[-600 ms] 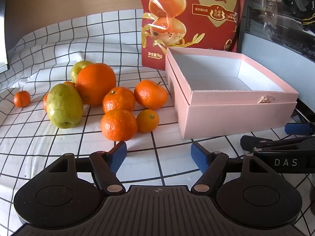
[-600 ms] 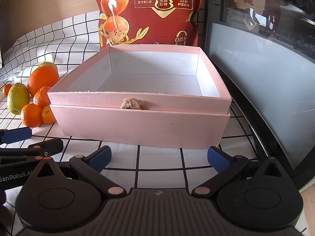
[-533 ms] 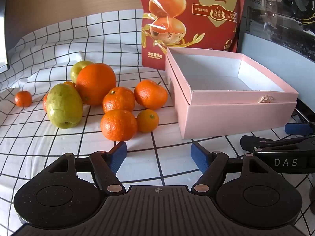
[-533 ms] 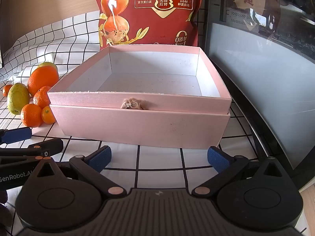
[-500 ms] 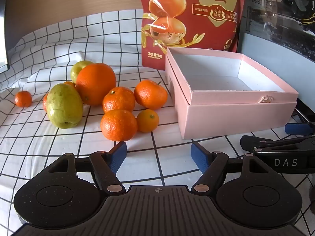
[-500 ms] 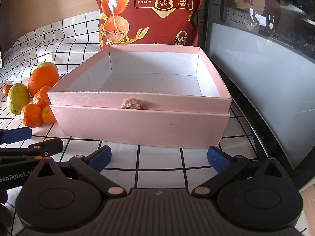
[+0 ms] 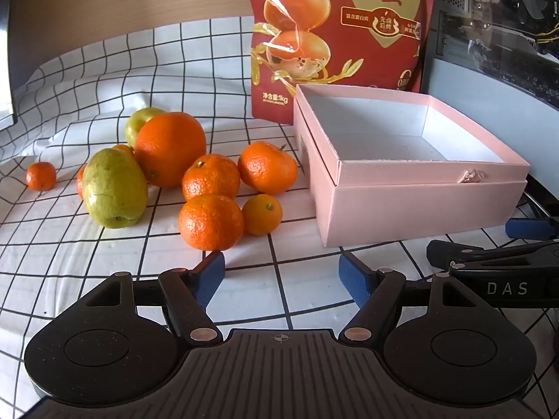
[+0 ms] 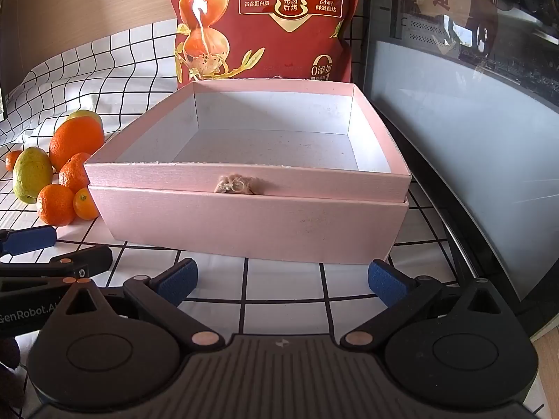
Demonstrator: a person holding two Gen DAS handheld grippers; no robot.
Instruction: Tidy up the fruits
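Fruit pile [image 7: 209, 221] left-centre of left wrist frame, just above left gripper [image 7: 281, 272], wide open, empty. Pink box [image 8: 244, 223] empty, frame centre before right gripper [image 8: 281, 279], likewise agape, empty. Left nearer fruit.

I get bright daylight in both views, sharp throughout. The oranges [image 7: 209, 221] throw soft shadows toward me on the cloth [image 7: 87, 258]. Glare streaks the red bag [image 8: 201, 10], and reflections fill the dark glass panel [image 8: 471, 35]. Grid lines bow at the fisheye edges.
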